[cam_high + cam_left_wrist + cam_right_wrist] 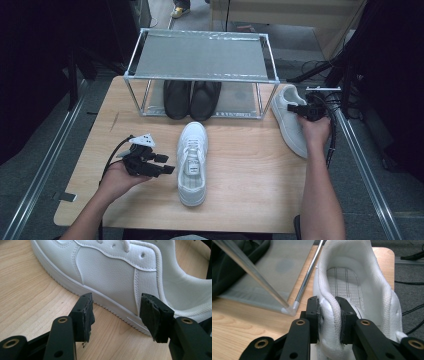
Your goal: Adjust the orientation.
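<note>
A white sneaker (192,160) lies in the middle of the wooden table (250,165), toe toward the rack. My left gripper (167,170) rests in a hand just left of it, jaws apart. In the left gripper view the left gripper (116,312) faces the sneaker's side (107,272) with nothing between the pads. A second white sneaker (287,122) lies at the table's right edge. My right gripper (295,107) sits at its far end. In the right gripper view the right gripper (329,315) is shut on the padded side wall of that sneaker's collar (372,290).
A metal-framed rack (200,55) with a grey top shelf stands at the back of the table. A pair of black shoes (192,99) sits on its lower shelf. One rack leg (294,305) stands close to the left of the gripped sneaker. Cables lie on the floor at the right.
</note>
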